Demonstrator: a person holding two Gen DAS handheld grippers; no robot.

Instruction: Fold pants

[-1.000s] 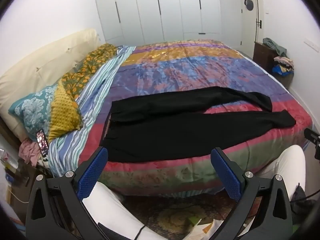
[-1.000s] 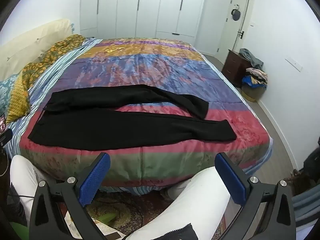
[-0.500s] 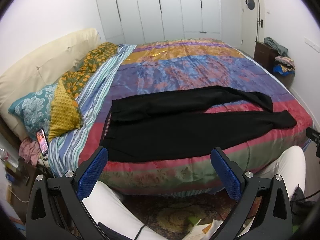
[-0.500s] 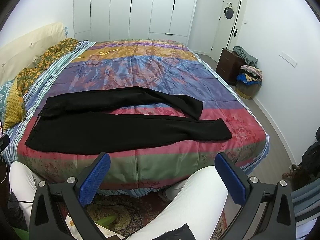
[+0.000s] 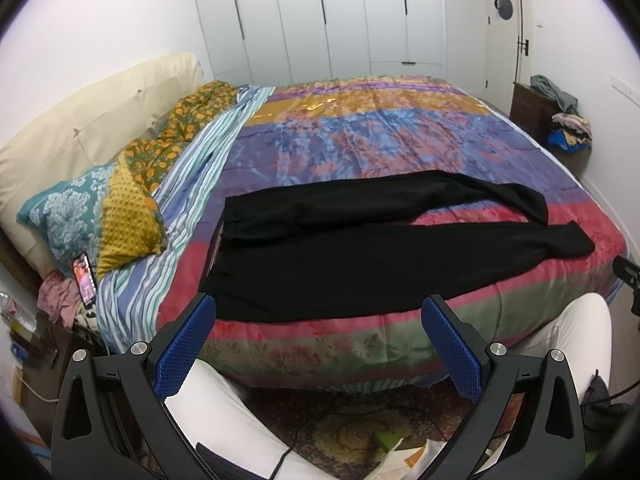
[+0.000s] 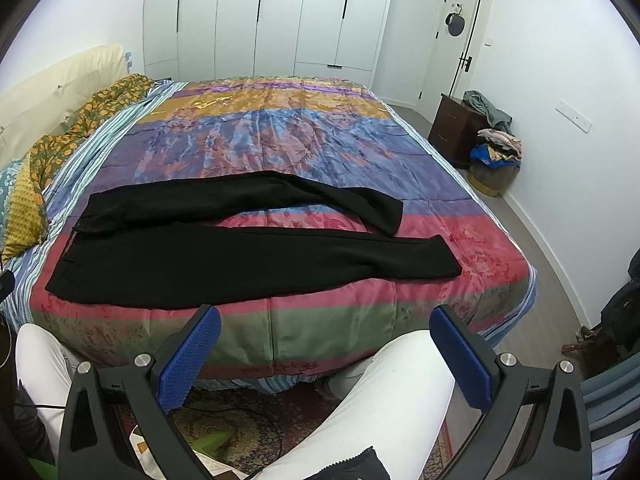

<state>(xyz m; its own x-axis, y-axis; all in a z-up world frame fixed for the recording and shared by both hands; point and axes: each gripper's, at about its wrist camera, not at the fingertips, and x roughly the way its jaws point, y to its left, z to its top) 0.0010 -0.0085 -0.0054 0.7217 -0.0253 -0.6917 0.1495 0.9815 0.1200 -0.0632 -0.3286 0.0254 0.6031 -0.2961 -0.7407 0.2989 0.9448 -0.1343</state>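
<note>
The black pants [image 5: 360, 256] are laid flat across the near part of the bedspread [image 5: 380, 136], at frame centre, waistband at left, both legs extended toward the right. The left gripper [image 5: 318, 344] and the right gripper [image 6: 325, 354] are held at the lower frame edge, short of the bed, with jaws spread wide and nothing gripped.

Bedroom, white walls. Bed [image 6: 280, 128] under striped multicolour quilt, cream headboard [image 5: 92, 120] at left. White wardrobe doors [image 6: 260, 16] along far wall. White door [image 6: 456, 40] at right, dark nightstand [image 6: 456, 128] beside it. Patterned rug [image 5: 340, 420] underfoot.
</note>
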